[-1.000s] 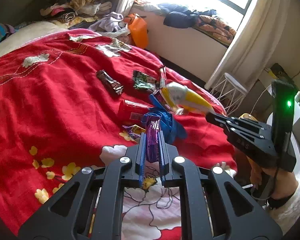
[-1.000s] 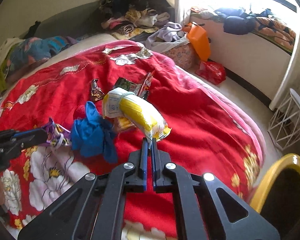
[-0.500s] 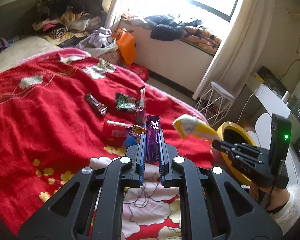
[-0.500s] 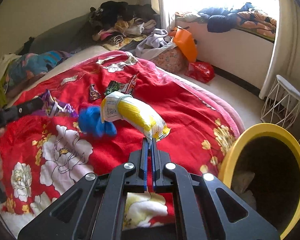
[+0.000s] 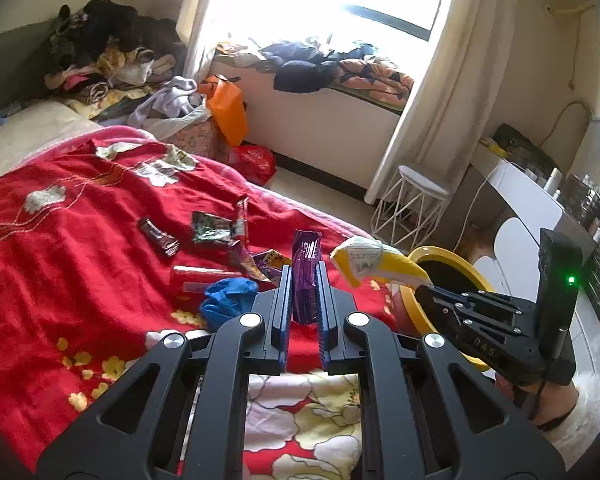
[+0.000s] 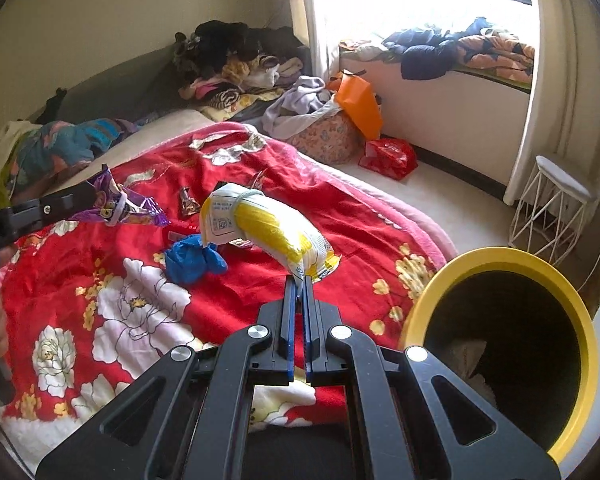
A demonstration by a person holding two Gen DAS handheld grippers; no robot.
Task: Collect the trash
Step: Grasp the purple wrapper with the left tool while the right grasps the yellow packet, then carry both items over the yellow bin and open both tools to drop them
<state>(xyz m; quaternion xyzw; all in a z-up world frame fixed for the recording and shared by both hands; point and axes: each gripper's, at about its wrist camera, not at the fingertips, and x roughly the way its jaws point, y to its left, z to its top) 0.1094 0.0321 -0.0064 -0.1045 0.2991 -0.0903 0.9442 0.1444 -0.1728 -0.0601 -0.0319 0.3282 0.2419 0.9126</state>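
Note:
My left gripper (image 5: 303,276) is shut on a purple snack wrapper (image 5: 306,264), held above the red blanket; the wrapper also shows at the left of the right wrist view (image 6: 120,206). My right gripper (image 6: 298,284) is shut on the corner of a yellow and white snack bag (image 6: 268,228), also seen in the left wrist view (image 5: 376,266). A yellow-rimmed trash bin (image 6: 512,344) stands by the bed, just right of the right gripper; its rim (image 5: 440,254) shows behind the bag. A crumpled blue item (image 6: 194,260), a dark wrapper (image 5: 158,236) and a green wrapper (image 5: 212,228) lie on the blanket.
The red flowered blanket (image 5: 80,280) covers the bed. A white wire stool (image 5: 414,200) stands by the curtain. An orange bag (image 6: 360,106), a red bag (image 6: 388,158) and piled clothes (image 6: 236,64) lie beyond the bed. A white desk (image 5: 532,208) is at the right.
Both grippers have lifted and drawn back from the bed toward the right with their wrappers. The yellow bin has come into view close beside the right gripper.

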